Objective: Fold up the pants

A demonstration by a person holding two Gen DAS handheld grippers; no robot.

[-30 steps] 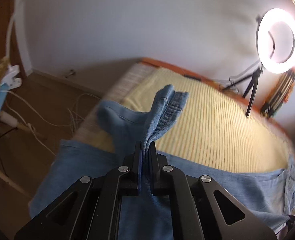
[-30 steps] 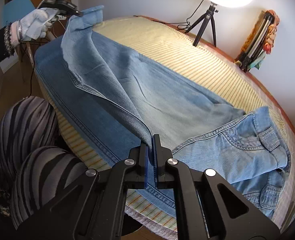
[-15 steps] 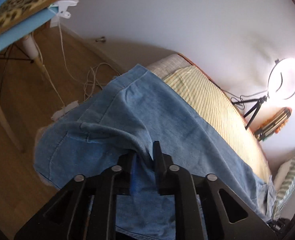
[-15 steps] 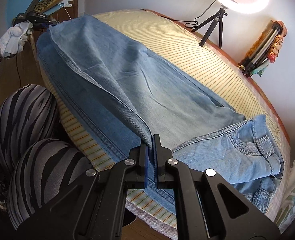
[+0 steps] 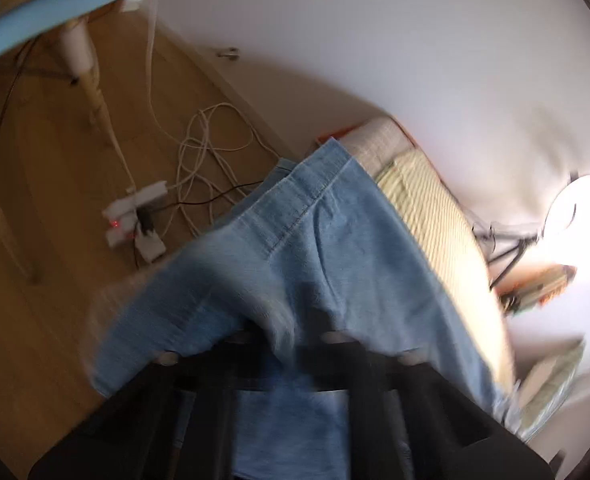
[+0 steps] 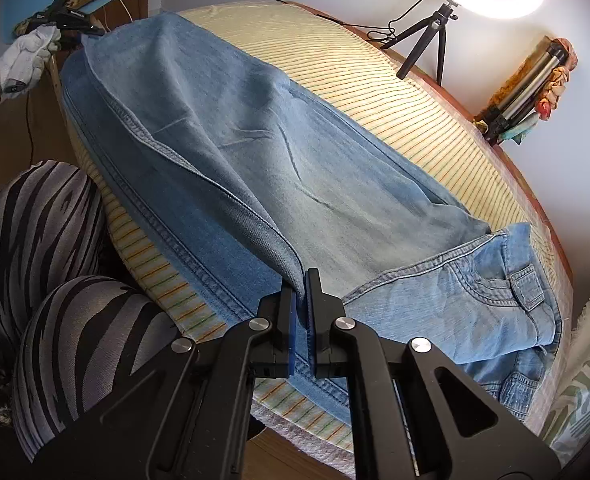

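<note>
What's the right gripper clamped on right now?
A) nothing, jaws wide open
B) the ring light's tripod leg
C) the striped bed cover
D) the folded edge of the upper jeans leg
D: in the right wrist view, the right gripper pinches the folded edge of the upper leg of the jeans, which lie on the striped bed cover.

The light blue denim pants (image 6: 279,128) are paler along the middle of the leg and darker blue at the seamed edge. Under them, the cream bed cover (image 6: 447,128) carries thin orange and green stripes. The black plastic right claw (image 6: 301,280) has blue pads. The person's leggings (image 6: 35,220) are grey with black zebra stripes, the glove (image 6: 23,60) white. The floor (image 5: 47,320) is honey-brown wood.
</note>
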